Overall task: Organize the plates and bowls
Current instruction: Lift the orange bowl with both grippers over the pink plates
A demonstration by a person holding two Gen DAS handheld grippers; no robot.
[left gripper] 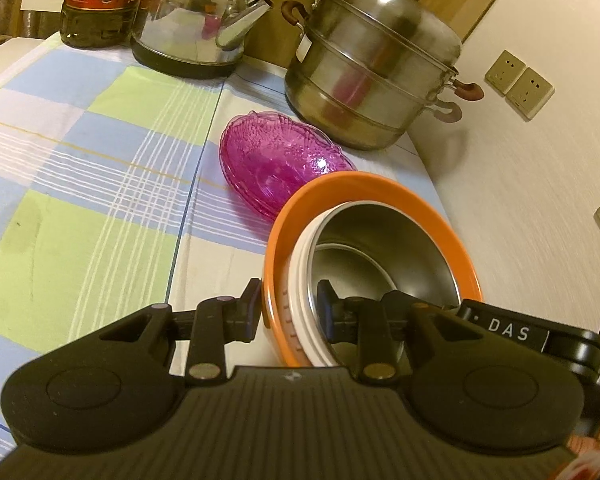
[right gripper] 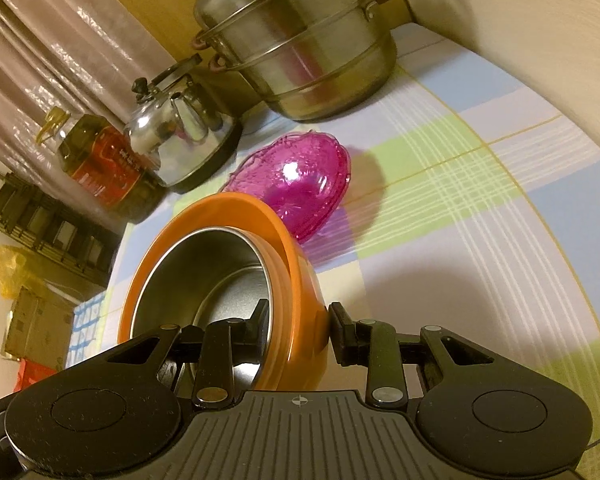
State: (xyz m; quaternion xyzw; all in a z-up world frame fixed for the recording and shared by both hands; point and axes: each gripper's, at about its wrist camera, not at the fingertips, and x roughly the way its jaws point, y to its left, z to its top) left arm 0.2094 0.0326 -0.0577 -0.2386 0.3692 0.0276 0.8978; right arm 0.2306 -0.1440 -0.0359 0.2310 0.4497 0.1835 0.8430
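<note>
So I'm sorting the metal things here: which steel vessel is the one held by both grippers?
The steel bowl inside the orange bowl: the left gripper and right gripper clamp its rim. The kettle and steamer pot stand untouched behind.

Pale wall, perhaps warm-lit

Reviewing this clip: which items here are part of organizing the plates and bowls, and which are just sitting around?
Job items: orange-rimmed steel bowl, held by both grippers; pink translucent plastic plates.

Lying about: stacked steel steamer pot, shiny steel kettle, dark oil bottle with red label.
</note>
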